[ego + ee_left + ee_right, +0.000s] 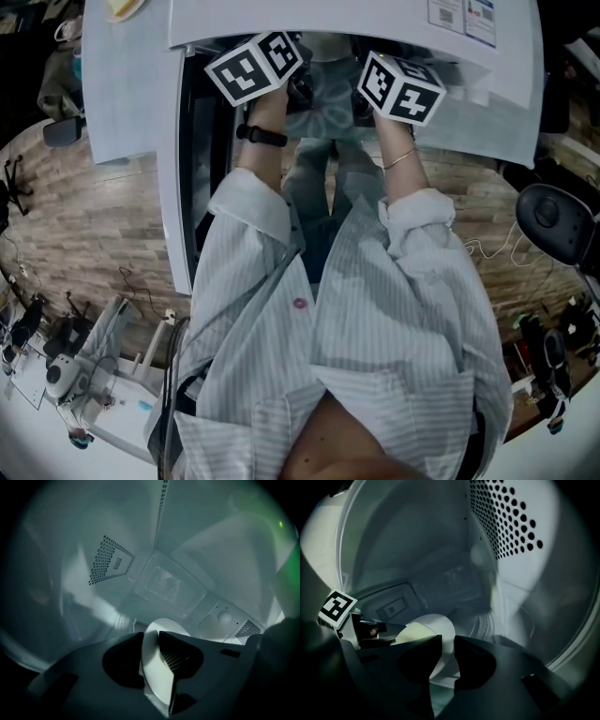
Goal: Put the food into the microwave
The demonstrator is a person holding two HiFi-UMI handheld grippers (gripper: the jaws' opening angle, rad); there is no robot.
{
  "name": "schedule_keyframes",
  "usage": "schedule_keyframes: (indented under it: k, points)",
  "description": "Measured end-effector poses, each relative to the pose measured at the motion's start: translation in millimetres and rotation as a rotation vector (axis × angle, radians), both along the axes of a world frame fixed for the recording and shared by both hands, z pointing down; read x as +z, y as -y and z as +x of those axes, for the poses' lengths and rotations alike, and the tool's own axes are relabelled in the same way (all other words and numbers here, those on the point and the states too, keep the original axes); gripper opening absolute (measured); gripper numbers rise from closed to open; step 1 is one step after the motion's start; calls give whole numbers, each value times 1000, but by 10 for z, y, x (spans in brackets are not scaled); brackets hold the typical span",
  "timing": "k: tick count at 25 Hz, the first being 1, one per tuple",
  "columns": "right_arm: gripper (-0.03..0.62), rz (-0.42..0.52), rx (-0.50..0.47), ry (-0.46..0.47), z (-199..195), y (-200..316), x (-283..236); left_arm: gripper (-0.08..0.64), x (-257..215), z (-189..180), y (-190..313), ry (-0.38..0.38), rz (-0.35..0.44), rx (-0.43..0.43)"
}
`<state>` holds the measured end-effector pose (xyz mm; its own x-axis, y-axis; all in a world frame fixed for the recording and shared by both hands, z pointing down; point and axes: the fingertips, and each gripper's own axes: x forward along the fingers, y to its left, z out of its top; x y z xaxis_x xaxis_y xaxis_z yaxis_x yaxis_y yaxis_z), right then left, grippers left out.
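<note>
Both grippers reach into the white microwave [356, 21]; in the head view only their marker cubes show, and the jaws are hidden inside. The left gripper [151, 637] has its jaws on the rim of a white plate [157, 677], which stands edge-on between them. The right gripper [447, 641] holds the opposite rim of the same plate [436, 623]. A pale yellowish piece of food [410, 634] lies on the plate. The left gripper's cube [336, 607] appears across the plate in the right gripper view. The plate is inside the dim oven cavity.
The microwave door [192, 187] stands open at the left, swung toward the person. Perforated vent panels [105, 559] [511, 522] line the cavity walls close to both grippers. A chair [558, 220] stands at the right, and a bench with gear [66, 375] at the lower left.
</note>
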<state>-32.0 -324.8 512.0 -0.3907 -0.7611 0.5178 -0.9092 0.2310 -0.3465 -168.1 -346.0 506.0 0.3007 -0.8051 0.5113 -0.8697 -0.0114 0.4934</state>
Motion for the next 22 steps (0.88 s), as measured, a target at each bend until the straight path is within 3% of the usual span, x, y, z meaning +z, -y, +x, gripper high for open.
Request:
schedule_keyframes:
  k: [8,22]
  points:
    - [86,14,-10,-18,-12,-25,-28,101,64,16,-67,61,-45,45]
    - [86,41,8,1,16,-53,-25,101,55,-18,-91,205,-17,59]
